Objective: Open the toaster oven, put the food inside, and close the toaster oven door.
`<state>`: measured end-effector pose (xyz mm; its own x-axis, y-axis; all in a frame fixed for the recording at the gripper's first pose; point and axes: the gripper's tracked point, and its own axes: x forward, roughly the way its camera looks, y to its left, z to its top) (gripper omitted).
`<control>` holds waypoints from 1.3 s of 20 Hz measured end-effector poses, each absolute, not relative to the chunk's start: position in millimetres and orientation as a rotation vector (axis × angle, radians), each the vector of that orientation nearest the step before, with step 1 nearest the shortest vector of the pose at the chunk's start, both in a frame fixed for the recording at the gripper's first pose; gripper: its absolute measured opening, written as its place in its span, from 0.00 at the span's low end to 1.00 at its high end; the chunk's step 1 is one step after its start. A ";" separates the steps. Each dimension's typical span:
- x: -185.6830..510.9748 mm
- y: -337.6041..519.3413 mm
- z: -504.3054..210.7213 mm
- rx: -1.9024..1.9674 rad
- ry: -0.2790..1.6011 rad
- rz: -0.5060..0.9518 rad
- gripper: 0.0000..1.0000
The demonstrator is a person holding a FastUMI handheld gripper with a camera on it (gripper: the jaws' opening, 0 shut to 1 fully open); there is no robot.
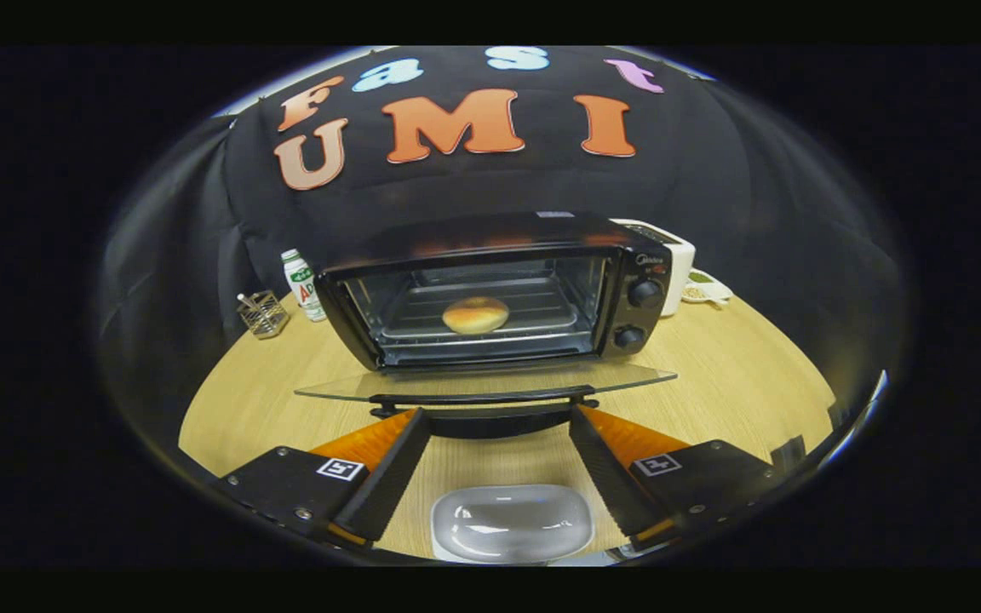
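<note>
A: Left to right, what's on the bench?
B: Bottle, then toaster oven, door down flat, bun on rack inside.
A: Fingers?
B: Gripper level, fingers apart w/ nothing held, tips just under door handle.

Black toaster oven holds a golden-brown bun at frame centre, on a pale wood-grain worktop
</note>
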<state>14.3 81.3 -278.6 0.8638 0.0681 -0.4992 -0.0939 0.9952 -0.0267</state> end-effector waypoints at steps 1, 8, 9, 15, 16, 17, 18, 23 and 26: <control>16.4 82.3 -274.5 -0.053 0.514 0.085 0.99; 47.3 91.6 -244.4 -0.068 0.460 0.089 1.00; 52.4 93.3 -241.1 -0.064 0.453 0.088 1.00; 74.0 103.1 -240.9 -0.049 0.458 0.086 1.00; 75.8 104.3 -240.3 -0.048 0.456 0.091 1.00; 74.7 105.1 -240.1 -0.052 0.458 0.094 1.00; 75.6 105.4 -237.7 -0.056 0.457 0.095 1.00; 80.3 104.5 -211.6 -0.053 0.424 0.098 1.00; 80.5 103.5 -179.1 -0.059 0.387 0.103 1.00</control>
<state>80.5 103.5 -179.1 0.9208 0.0886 -0.3799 -0.1112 0.9931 -0.0380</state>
